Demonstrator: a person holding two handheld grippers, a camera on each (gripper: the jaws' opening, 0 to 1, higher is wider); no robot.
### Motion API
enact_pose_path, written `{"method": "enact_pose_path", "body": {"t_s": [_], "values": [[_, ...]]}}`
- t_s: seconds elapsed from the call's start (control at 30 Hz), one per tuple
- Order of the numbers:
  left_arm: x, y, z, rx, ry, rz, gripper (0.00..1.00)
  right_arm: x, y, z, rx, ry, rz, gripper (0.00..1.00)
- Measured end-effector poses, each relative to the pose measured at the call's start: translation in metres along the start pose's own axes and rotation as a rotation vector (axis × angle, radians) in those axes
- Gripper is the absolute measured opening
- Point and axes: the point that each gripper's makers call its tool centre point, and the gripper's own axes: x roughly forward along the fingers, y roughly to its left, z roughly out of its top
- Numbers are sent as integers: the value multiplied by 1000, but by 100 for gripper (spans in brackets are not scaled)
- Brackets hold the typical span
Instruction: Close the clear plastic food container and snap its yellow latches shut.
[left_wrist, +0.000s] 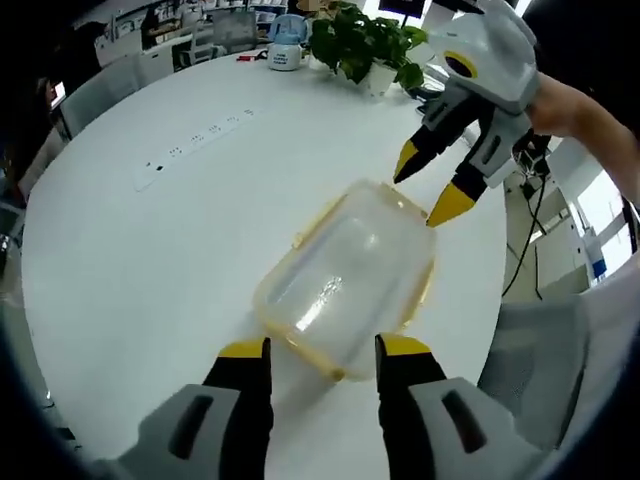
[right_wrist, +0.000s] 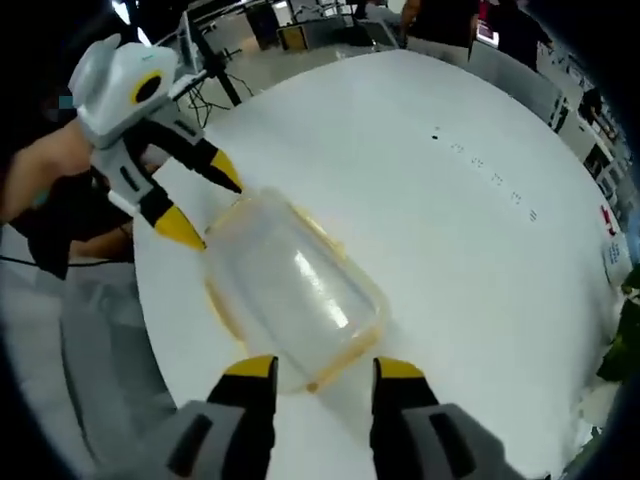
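A clear plastic food container with a yellow seal and yellow latches lies on the white round table, its lid resting on top. In the left gripper view my left gripper stands open just short of the container's near end. The right gripper hovers open at the far end, its yellow tips close to the rim. In the right gripper view the container sits in front of my open right gripper. Opposite it, the left gripper is open by the other end. I cannot tell how the latches stand.
A potted plant and a mug stand at the table's far side. A row of sockets is set into the tabletop. The table edge runs close to the container. A person's arm holds the right gripper.
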Motion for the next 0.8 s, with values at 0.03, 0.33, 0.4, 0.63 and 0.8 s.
{"method": "enact_pose_path", "body": {"t_s": [0.03,0.33,0.4,0.63,0.8], "values": [[0,1,0,10,2,2,39,0,-1,1,-9,-3,-1,33],[-2,0,6,112,27,-18,39,-3,1,4,-127,29,1,31],[-2,-1,3,151,51,-19,39,-2,1,4,-159,44,2,31],[-2,-1,1,257,93,-16,38,3,4,0,-247,90,1,29],[-2,-6,2,307,104,-22,39,4,1,-1,-305,121,-11,28]]}}
